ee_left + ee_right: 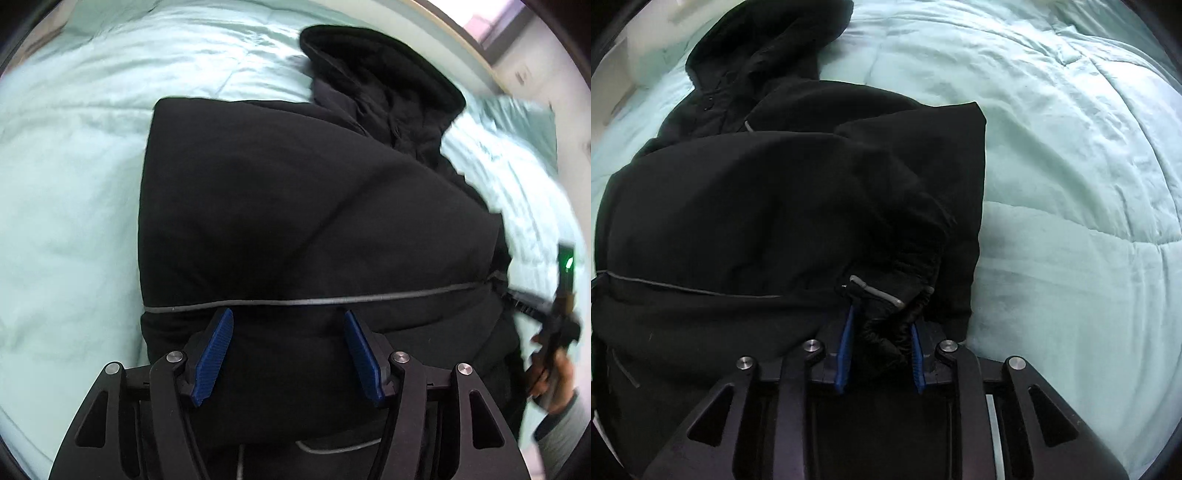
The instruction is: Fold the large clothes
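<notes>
2 claws on it: the right claw pinches the bunched sleeve cuff to carry it across the black jacket lying mid-bed on the mint quilt, while the left claw hangs wide open and empty over the hem.

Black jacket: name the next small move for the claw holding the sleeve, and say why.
Probably carry the sleeve cuff inward and lay it on the black jacket body. The right claw is shut on the cuff at the jacket's edge beside the quilt; the left claw hovers open, holding nothing.
</notes>
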{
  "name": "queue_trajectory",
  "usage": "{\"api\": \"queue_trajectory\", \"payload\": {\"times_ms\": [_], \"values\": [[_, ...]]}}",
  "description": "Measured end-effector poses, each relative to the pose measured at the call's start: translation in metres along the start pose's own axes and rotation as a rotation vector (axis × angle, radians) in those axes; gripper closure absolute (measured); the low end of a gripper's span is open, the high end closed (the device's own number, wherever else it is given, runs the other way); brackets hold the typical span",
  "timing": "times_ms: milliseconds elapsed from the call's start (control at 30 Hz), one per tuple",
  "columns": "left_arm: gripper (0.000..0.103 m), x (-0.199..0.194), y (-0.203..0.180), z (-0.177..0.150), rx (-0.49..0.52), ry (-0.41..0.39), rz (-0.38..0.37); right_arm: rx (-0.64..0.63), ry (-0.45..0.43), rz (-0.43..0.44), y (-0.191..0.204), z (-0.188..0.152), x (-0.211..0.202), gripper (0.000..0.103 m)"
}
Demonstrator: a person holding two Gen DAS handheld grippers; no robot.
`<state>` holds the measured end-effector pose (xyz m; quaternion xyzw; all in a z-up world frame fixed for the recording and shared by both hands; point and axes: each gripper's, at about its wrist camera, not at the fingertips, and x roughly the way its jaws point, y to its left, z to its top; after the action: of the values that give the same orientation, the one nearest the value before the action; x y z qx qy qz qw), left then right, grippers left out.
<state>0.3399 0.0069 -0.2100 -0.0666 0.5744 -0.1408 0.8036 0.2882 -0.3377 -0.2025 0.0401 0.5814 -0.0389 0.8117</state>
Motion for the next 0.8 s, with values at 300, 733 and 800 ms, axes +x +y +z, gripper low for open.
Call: {"api": "queue_trajectory", "payload": {"times_ms": [300,733,800], "values": [[0.039,-0.062,-0.007,0.025,0.05,-0.101,0.007,0.034,-0.142,0.044,0.006,0.026,-0.092,0.037],[0.038,-0.001,-0.003,0.031,0.1,0.003,0.224,-0.127,0.029,0.007,0.107,0.054,0.021,0.036],[0.038,-0.014,-0.003,0.034,0.085,-0.009,0.195,-0.12,0.02,0.001,0.1,0.055,0.003,0.038]]}}
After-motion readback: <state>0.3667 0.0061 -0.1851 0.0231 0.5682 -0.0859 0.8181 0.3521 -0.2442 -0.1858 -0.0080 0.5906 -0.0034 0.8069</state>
